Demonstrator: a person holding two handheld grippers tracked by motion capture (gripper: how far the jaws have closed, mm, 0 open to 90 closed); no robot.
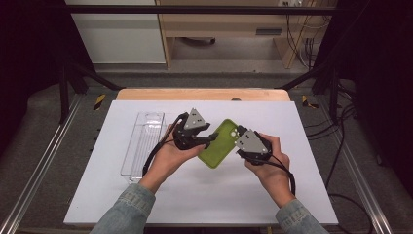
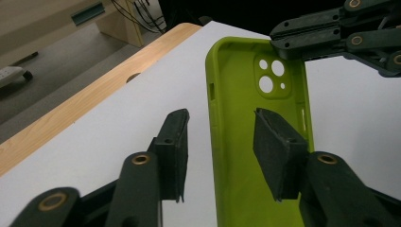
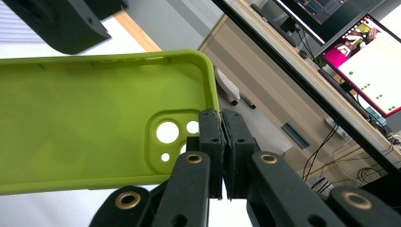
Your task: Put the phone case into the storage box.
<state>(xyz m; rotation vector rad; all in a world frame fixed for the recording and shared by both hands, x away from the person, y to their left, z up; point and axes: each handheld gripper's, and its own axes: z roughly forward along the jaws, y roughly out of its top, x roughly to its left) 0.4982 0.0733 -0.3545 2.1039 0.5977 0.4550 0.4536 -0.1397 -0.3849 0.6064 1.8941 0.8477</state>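
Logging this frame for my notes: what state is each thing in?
Green phone case: empty, inner side up, held off the table.
Right claw: shut on the case's edge by the camera cutout.
Left claw: open, straddling one long side wall.
Clear plastic package: flat on the table, untouched.

Looks like a lab or test bench set up for recording, not a home. White rectangular work board [image 1: 204,195] on a pale wooden table [image 1: 202,94], fenced by black metal frame bars [image 1: 195,9]. At twelve o'clock, light wooden cabinets [image 1: 229,24]; at one o'clock, trailing black cables [image 1: 297,29]. Lit computer monitors [image 3: 373,71] on a long desk in the right gripper view.
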